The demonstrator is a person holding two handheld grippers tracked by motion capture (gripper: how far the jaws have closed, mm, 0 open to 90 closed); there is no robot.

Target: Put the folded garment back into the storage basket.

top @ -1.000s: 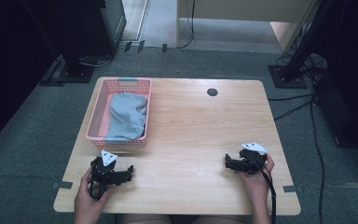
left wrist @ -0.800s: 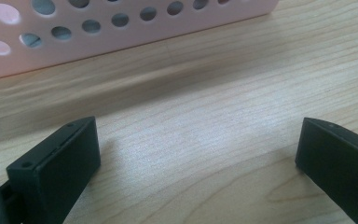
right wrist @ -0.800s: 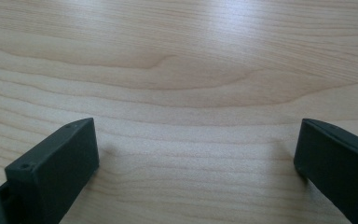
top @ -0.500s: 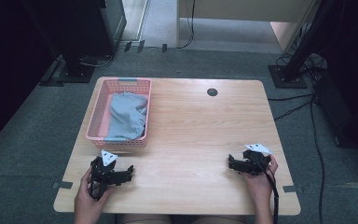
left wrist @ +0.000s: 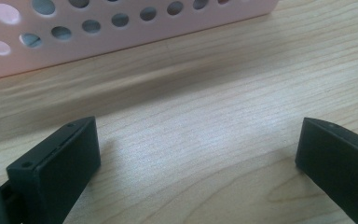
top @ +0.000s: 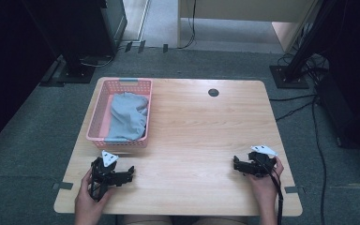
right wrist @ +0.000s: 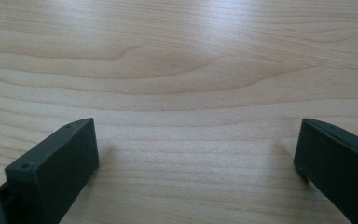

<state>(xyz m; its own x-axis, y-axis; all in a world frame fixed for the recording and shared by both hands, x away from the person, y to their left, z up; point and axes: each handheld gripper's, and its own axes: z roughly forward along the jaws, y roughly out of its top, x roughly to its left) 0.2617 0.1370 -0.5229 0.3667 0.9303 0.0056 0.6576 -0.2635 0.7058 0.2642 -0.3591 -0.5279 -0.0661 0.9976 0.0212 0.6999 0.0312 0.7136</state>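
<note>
Claws (top: 130, 172) (top: 236, 164) apart beside unlabelled basket (top: 98, 125)

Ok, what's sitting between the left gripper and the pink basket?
Nothing: in the left gripper view, bare wooden table runs from the open left gripper to the pink basket wall. The high view agrees.

One pink basket (top: 98, 119), one grey cloth (top: 129, 117), one wooden table (top: 201, 131), two tongs: left (top: 130, 172), right (top: 236, 164).
</note>
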